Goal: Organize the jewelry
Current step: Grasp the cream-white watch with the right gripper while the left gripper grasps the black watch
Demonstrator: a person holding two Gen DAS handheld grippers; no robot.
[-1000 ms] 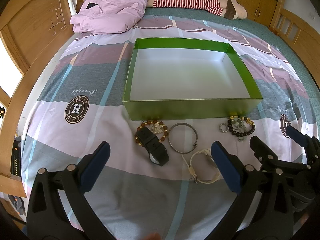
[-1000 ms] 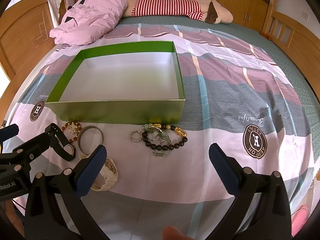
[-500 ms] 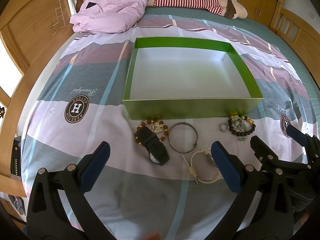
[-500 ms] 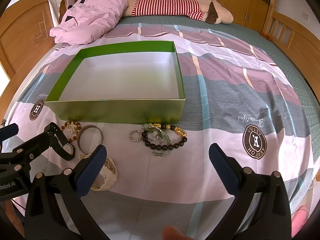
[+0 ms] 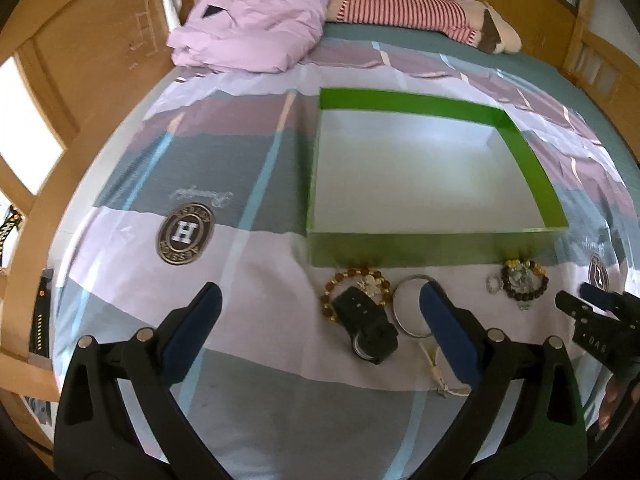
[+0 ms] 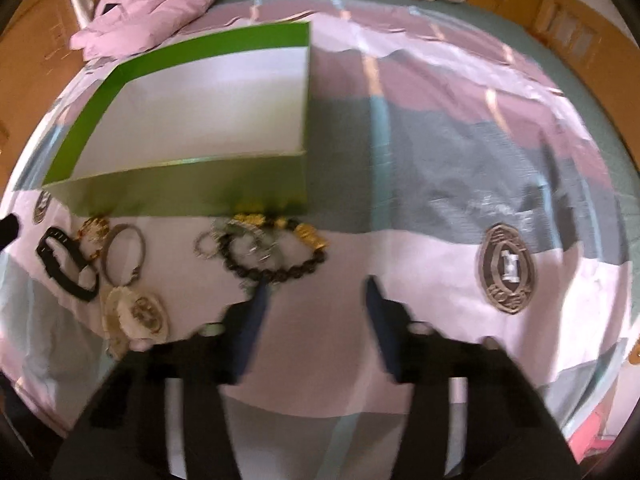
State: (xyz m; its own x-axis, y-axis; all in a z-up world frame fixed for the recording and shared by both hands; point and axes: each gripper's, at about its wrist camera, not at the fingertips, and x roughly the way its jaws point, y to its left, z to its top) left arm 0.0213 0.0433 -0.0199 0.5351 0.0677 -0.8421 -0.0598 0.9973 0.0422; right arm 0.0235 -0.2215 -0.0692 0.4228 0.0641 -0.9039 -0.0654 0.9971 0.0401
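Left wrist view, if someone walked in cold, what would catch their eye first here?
Probably the big green box, open and empty with a white floor, sitting mid-bed on the striped bedspread. Next, the row of jewelry lying just in front of its near wall: a black watch overlapping an amber bead bracelet, a silver bangle, and a dark bead bracelet further right. Both the left gripper and right gripper hang open, holding nothing.

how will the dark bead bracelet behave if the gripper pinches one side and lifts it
The dark bead bracelet is probably floppy: a strung loop, so it should sag. Its gold charm may swing low. The round beads could slip, and the small ring alongside might snag.
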